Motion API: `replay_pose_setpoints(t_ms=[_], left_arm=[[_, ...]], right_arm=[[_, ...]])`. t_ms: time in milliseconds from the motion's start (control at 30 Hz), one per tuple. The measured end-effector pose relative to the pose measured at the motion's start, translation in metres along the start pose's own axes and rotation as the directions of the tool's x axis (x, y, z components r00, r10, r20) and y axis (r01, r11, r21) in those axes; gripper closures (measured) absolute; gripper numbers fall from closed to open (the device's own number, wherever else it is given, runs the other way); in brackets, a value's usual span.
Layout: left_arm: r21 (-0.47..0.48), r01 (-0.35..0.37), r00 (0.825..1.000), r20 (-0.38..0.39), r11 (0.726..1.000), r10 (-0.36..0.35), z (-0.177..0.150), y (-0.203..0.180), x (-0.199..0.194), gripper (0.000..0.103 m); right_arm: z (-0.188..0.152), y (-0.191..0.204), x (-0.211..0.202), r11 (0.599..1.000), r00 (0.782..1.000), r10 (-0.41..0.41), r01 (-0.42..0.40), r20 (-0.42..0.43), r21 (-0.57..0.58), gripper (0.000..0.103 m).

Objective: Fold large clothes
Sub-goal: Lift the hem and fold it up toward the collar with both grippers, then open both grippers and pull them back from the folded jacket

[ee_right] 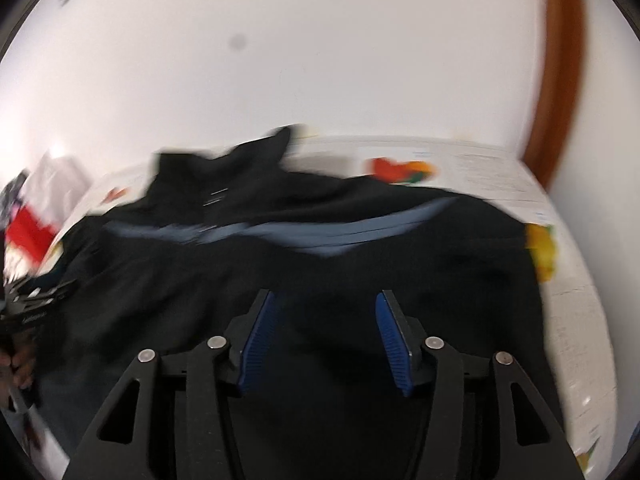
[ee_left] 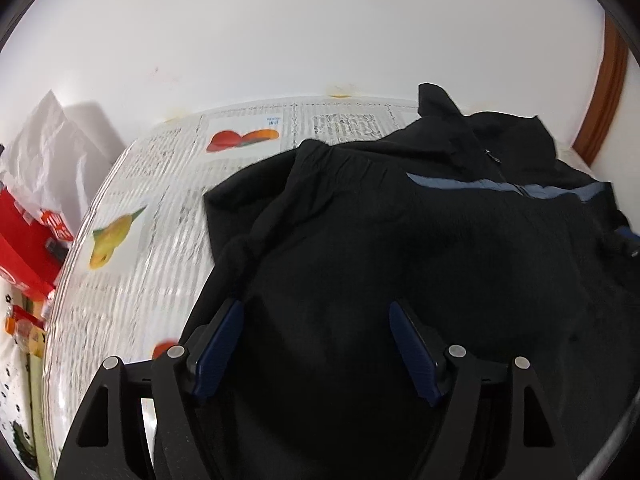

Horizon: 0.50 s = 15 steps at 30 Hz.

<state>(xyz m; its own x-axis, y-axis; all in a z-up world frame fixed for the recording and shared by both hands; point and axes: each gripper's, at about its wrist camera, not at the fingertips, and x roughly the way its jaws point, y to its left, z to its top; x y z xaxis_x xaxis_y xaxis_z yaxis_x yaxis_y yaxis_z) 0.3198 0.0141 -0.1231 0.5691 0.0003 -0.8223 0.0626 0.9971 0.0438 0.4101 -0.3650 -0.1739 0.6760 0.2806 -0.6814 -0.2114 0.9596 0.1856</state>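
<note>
A black jacket [ee_left: 400,232] with a grey-blue chest stripe [ee_left: 500,188] and a zip lies spread on the table, a sleeve folded in across its left side. My left gripper [ee_left: 316,308] is open and empty, held just above the jacket's lower part. In the right wrist view the jacket [ee_right: 320,264] fills the middle, its stripe [ee_right: 320,232] blurred by motion. My right gripper [ee_right: 324,300] is open and empty above the jacket. The other gripper [ee_right: 32,304] and a hand show at the far left edge.
The table is covered with a printed cloth with fruit pictures [ee_left: 152,216] under clear plastic. A red box [ee_left: 28,240] and white bag [ee_left: 44,152] stand to the left. A white wall is behind, with a brown wooden frame [ee_right: 560,64] at right.
</note>
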Motion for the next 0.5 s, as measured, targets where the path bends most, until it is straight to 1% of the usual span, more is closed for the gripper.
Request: replay_pose_setpoints(t_ms=[133,167,233,333,400,500], left_arm=[[0.021,0.018,1.000,0.003,1.000,-0.018,-0.022,0.015,-0.030,0.028],[0.022,0.014,1.000,0.009,1.000,-0.014,-0.027,0.019,-0.037,0.028],[0.014,0.005,1.000,0.019,1.000,-0.005,-0.037,0.029,-0.050,0.027],[-0.011,0.003,1.000,0.029,1.000,-0.002,-0.053,0.050,-0.067,0.027],[-0.042,-0.011,0.999,0.039,0.999,0.012,-0.066,0.065,-0.078,0.027],[-0.075,-0.011,0.998,0.064,0.997,0.016,-0.077,0.082,-0.088,0.027]], right_arm=[[-0.010,0.060,0.004,0.993,0.994,0.105,-0.107,-0.043,-0.055,0.049],[-0.013,0.072,0.007,0.992,0.992,0.112,-0.116,-0.054,-0.059,0.049],[-0.018,0.092,0.016,0.995,0.994,0.076,-0.080,-0.079,-0.054,0.049],[-0.025,0.097,0.028,0.999,0.996,-0.020,0.017,-0.087,-0.029,0.049],[-0.031,0.097,0.031,0.999,0.994,-0.032,0.031,-0.109,-0.012,0.049],[-0.046,0.101,0.014,0.998,0.993,-0.052,0.048,-0.106,-0.035,0.049]])
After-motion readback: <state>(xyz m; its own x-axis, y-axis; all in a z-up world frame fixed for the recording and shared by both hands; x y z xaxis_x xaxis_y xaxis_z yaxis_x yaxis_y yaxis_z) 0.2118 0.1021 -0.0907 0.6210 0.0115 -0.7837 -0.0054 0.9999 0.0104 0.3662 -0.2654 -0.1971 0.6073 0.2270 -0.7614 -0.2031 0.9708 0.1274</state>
